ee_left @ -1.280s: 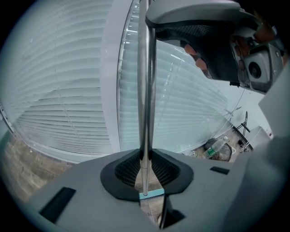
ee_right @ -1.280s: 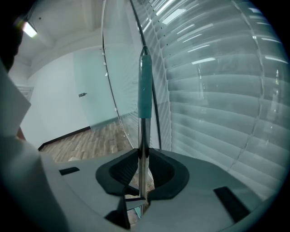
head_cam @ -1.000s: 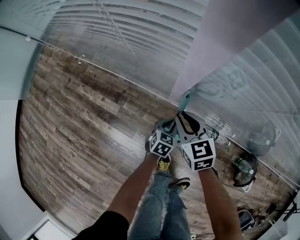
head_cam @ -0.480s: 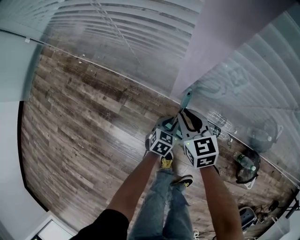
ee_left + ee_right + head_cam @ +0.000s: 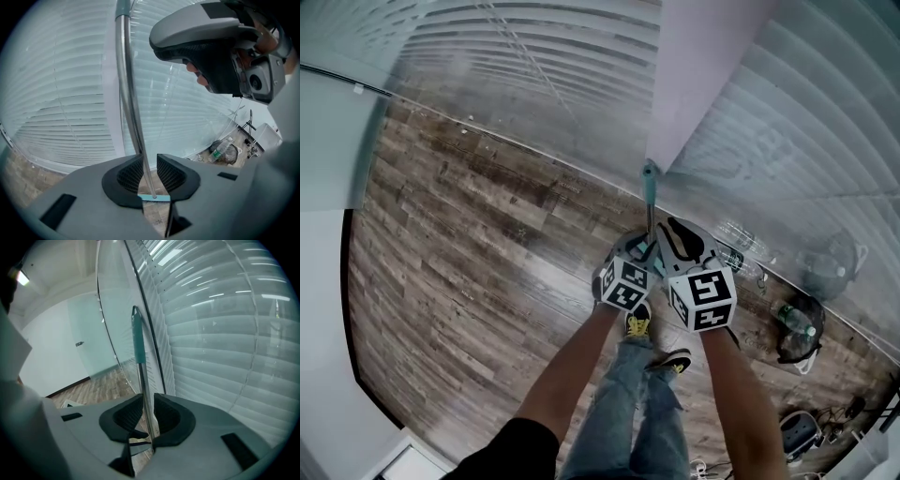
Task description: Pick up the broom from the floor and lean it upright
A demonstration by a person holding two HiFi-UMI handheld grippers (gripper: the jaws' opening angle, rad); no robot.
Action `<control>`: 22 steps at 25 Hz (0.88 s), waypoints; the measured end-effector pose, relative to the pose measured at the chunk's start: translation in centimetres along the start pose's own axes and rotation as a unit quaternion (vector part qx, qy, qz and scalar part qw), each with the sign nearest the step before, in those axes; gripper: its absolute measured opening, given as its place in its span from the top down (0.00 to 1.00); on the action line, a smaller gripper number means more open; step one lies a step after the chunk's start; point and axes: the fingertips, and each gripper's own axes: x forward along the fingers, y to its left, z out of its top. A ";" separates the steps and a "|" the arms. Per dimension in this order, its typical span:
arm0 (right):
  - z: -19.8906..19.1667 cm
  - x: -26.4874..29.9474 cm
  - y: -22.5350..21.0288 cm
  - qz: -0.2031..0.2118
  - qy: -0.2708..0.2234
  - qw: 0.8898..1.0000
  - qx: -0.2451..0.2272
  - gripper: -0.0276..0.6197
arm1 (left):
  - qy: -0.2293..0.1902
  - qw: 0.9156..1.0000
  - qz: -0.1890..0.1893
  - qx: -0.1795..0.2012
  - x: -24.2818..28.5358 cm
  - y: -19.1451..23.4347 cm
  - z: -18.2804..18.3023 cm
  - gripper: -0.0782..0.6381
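Observation:
The broom's thin metal handle (image 5: 651, 214) stands almost upright in front of me, its teal grip end (image 5: 650, 172) close to the corner of the white pillar. Both grippers hold the shaft side by side. In the left gripper view the shaft (image 5: 127, 93) runs down between the pads of my left gripper (image 5: 149, 171) to the teal broom head (image 5: 154, 197) near the floor. In the right gripper view the shaft and teal grip (image 5: 137, 341) rise between the pads of my right gripper (image 5: 147, 416). In the head view my left gripper (image 5: 639, 249) sits just left of my right gripper (image 5: 664, 242).
A white pillar (image 5: 703, 75) stands between two windows with blinds. Plastic bottles and a dark bag (image 5: 792, 328) lie on the wooden floor at the right, with a wire-framed object (image 5: 830, 267) and cables (image 5: 825, 422) nearby. The person's yellow shoes (image 5: 633, 326) are below the grippers.
The handle's teal end has swung left and stands more upright, closer to the pillar's corner. Both grippers keep their hold on the shaft.

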 end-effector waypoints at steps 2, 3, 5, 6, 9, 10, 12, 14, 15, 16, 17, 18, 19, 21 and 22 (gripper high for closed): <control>0.0 0.0 -0.2 -0.003 0.000 1.000 0.004 0.83 | -0.001 1.000 0.000 0.009 0.1 -0.1 0.0 0.76; 0.0 0.0 -0.3 -0.004 -0.001 1.000 0.006 0.83 | -0.001 1.000 0.002 0.016 0.2 0.1 0.0 0.76; 0.1 0.1 -0.4 -0.004 -0.005 1.000 0.007 0.83 | -0.003 1.000 0.004 0.027 0.5 0.4 0.2 0.76; 0.1 0.0 -0.5 -0.004 -0.008 1.000 0.007 0.83 | -0.003 1.000 0.004 0.029 0.6 0.4 0.3 0.76; 0.0 -0.1 -0.4 -0.004 -0.009 1.000 0.005 0.83 | -0.005 1.000 0.000 0.029 0.8 0.2 0.4 0.76; 0.0 -0.1 -0.3 -0.003 -0.008 1.000 0.002 0.83 | -0.006 1.000 0.000 0.028 0.8 0.2 0.5 0.76; 0.0 -0.1 0.0 0.002 -0.008 1.000 -0.004 0.83 | -0.008 1.000 -0.001 0.030 0.8 0.3 0.4 0.76; 0.2 0.2 0.0 0.007 -0.010 1.000 -0.011 0.83 | -0.008 0.999 -0.001 0.039 0.9 0.5 0.5 0.76; 0.2 0.3 0.0 0.008 -0.012 1.000 -0.012 0.83 | -0.008 0.999 -0.001 0.044 1.0 0.5 0.5 0.76; 0.3 0.5 -0.1 0.009 -0.013 1.000 -0.012 0.81 | -0.008 0.999 -0.001 0.048 1.1 0.5 0.5 0.76; 0.3 0.8 0.0 0.010 -0.013 1.000 -0.014 0.79 | -0.008 0.999 0.000 0.051 1.2 0.5 0.5 0.76; 0.3 1.1 0.1 0.012 -0.012 1.000 -0.017 0.78 | -0.008 0.998 0.001 0.055 1.2 0.5 0.5 0.76; 0.3 1.5 0.3 0.013 -0.009 1.000 -0.024 0.78 | -0.007 0.998 0.003 0.061 1.2 0.5 0.4 0.76; 0.5 2.4 0.4 0.009 0.000 0.999 -0.038 0.77 | -0.006 0.998 0.003 0.068 1.2 0.4 0.4 0.76; 0.6 2.8 0.5 0.005 0.006 0.999 -0.042 0.77 | -0.005 0.998 0.003 0.070 1.2 0.3 0.4 0.76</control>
